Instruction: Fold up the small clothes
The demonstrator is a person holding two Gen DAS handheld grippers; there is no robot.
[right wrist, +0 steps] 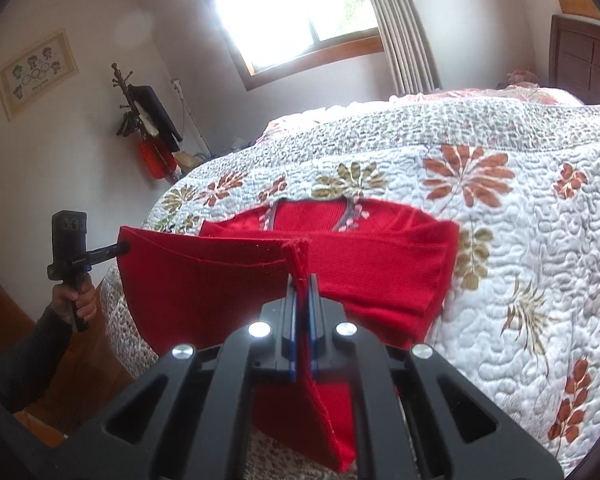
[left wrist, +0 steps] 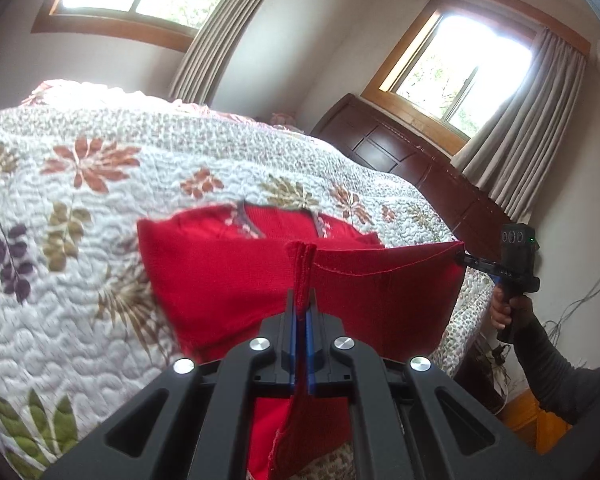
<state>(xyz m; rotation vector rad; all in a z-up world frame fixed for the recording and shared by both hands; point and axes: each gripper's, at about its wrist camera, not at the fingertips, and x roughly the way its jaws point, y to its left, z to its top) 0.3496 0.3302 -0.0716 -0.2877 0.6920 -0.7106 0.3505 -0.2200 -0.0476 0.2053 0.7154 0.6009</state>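
You had the red top on the quilt, collar end lying flat toward the far side, while its hem hung lifted between your two tools. Your left gripper was clamped on one hem corner, cloth bunched between its jaws; your right gripper was clenched on the other corner the same way. The hem sagged only a little between them, so the top looked light, soft and limp, a fine knit that would droop and crease wherever it lost support. The doubled hem seam was the sound place to grip, being thicker and less likely to slip. Judging by the slack, you needed both corners kept level and apart, or the fold would land crooked
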